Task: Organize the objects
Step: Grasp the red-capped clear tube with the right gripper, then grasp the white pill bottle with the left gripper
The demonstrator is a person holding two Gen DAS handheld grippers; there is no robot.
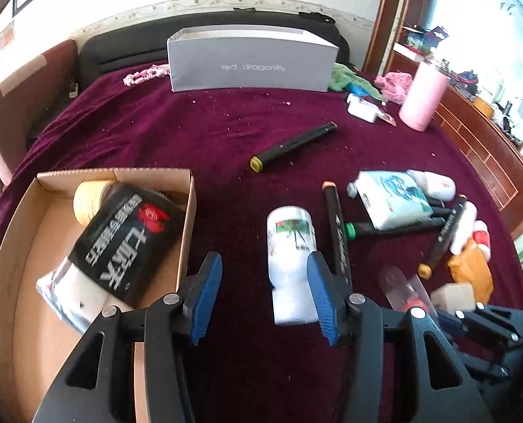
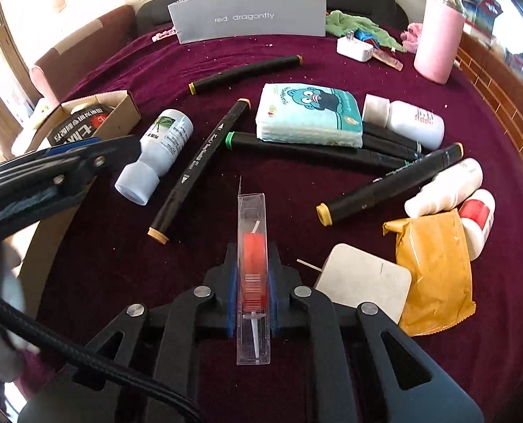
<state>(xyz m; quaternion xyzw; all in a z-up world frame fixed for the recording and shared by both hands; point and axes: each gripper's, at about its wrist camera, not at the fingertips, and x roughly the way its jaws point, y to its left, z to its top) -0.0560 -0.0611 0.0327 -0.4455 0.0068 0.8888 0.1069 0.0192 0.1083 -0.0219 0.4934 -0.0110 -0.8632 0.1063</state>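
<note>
Meanwhile we angled both grippers steeply down over the wrinkled maroon velvet cloth (image 1: 198, 134).
Our right gripper (image 2: 253, 275) pinched shut on a slim clear plastic box (image 2: 253, 246) with an orange core; our left gripper (image 1: 265, 282) hung part-open beside a smooth white cylindrical bottle (image 1: 291, 246), near the brown cardboard box (image 1: 190, 211).

— Underneath everything?
— A dark red velvety cloth (image 2: 120, 246), speckled with pale crumbs.
— Lying directly on it?
— At the back, a grey box (image 2: 250, 17) and a pink cylinder (image 2: 437, 42). To the left, an open cardboard box (image 1: 18, 264). Mid-cloth, black markers (image 2: 198, 172), white bottles (image 2: 162, 151), a tissue pack (image 2: 310, 116), a yellow packet (image 2: 434, 275) and a white charger (image 2: 354, 49).
</note>
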